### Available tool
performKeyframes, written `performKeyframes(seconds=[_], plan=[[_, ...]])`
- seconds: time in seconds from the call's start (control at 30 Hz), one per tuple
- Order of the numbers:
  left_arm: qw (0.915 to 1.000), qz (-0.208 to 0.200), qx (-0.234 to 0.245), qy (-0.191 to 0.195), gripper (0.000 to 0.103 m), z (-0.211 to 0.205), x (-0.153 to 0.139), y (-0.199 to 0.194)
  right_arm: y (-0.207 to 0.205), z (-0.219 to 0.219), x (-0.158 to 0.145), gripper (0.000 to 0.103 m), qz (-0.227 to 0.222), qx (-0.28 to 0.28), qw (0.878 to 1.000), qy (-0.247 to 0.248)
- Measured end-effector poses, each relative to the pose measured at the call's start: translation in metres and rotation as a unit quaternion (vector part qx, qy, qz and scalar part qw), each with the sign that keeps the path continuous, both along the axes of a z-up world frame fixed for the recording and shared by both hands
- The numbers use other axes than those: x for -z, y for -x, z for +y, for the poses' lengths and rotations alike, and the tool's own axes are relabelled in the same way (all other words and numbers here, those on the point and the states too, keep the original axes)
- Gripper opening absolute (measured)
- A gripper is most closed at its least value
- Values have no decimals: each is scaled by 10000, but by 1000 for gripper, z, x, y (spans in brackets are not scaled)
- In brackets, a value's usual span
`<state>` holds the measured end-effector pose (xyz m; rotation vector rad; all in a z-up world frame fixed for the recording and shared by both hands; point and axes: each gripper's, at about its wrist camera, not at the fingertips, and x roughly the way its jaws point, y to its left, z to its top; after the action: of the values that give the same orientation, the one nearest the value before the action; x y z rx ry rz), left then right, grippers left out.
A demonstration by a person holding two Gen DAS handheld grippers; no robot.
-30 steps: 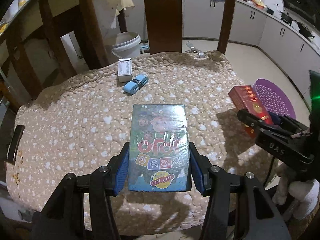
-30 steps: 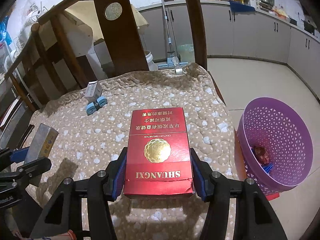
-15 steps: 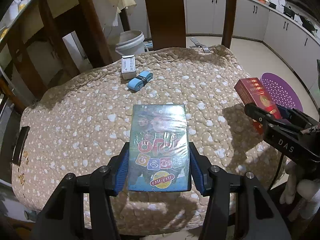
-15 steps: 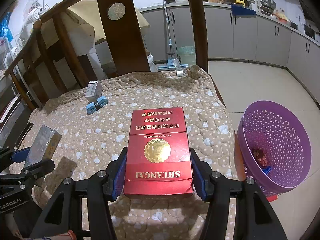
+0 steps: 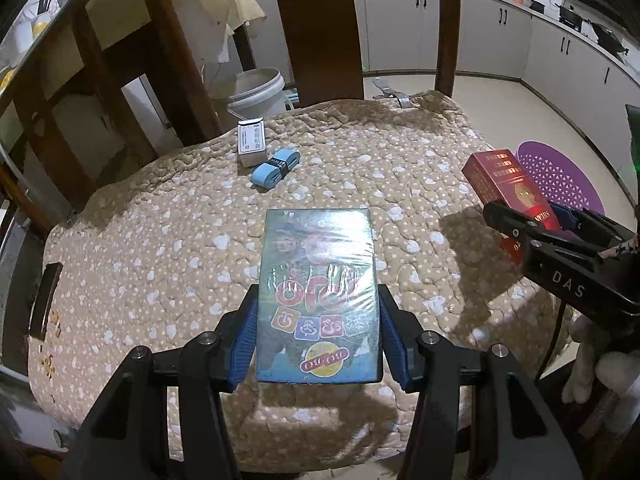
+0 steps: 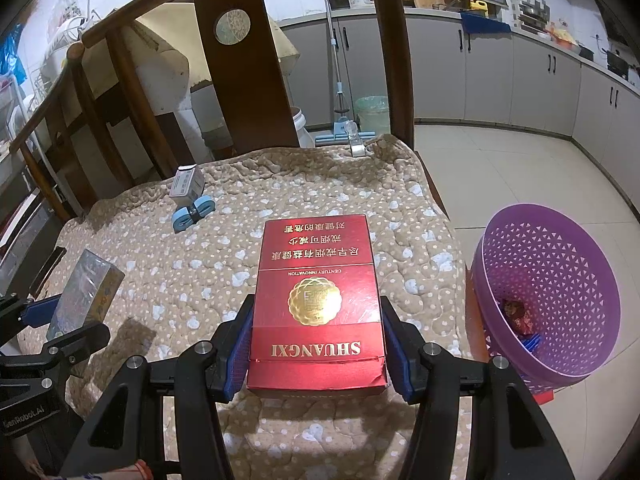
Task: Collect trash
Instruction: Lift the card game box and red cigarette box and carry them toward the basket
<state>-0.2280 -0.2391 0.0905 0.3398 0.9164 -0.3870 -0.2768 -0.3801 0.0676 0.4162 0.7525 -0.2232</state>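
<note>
Left gripper (image 5: pixel 318 334) clamps a plastic-wrapped blue card box (image 5: pixel 318 300) between its blue pads, held above the beige quilted cushion with white spots (image 5: pixel 168 240). Right gripper (image 6: pixel 316 346) clamps a red "SHUANGXI" cardboard packet (image 6: pixel 316 300) the same way, also above the cushion.

Against a second ago: both grips unchanged, both boxes sit the same between the pads. The left camera's view now takes in more of the cushion's far edge and the wooden chair back (image 5: pixel 316 32). The red packet reads higher in the left view, with the purple perforated plastic basket (image 6: pixel 548 292) behind it.

The basket stands on the floor tiles right of the cushion, with a few scraps in its bottom. A small white box (image 5: pixel 251 142) and a light blue folded strap (image 5: pixel 275 168) lie touching on the far cushion, untouched.
</note>
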Motion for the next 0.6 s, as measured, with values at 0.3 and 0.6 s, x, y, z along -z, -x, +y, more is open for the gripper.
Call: performKeyframes(seconds=[0.3,0.6], plan=[[9999,-81,112,-41,53,-4,-1,5,2,-2,-1,61,-25,29,10000,3],[9999,-71,135,-68,53,-5,1,6,2,-3,-3,61,-48,93,9999,-9]])
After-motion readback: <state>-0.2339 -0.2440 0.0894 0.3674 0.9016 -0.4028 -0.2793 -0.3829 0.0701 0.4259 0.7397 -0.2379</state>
